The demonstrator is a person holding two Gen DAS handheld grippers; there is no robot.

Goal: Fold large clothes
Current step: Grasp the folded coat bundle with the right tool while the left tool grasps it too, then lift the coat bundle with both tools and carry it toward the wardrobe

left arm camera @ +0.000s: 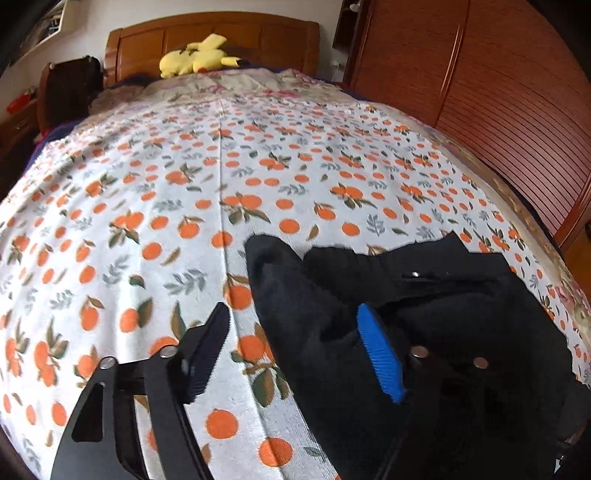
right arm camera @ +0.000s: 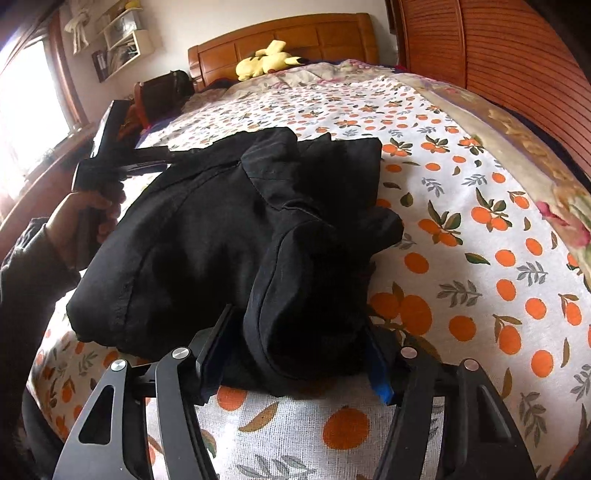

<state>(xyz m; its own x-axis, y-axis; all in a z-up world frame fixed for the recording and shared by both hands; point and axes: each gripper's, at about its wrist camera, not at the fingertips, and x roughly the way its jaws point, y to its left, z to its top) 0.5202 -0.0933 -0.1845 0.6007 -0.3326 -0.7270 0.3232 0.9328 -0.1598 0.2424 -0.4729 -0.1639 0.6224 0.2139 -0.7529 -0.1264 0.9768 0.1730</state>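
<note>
Black garment (right arm camera: 229, 236) bunched on bed (right arm camera: 480, 258). Left gripper (left arm camera: 291, 350) spread wide beside its left edge; right gripper (right arm camera: 295, 354) spread around near fold. Pinch deep, lift evenly, smooth before folding.

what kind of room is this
Most likely a bedroom: a bed with a wooden headboard, a yellow plush toy near the pillows, and a slatted wooden wardrobe alongside.

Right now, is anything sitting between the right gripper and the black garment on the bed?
Nothing visible. The right gripper already straddles a bunched fold of the black garment, fingers open on either side. Only the orange-print bedspread lies around it; the yellow plush toy sits far off by the headboard.
</note>
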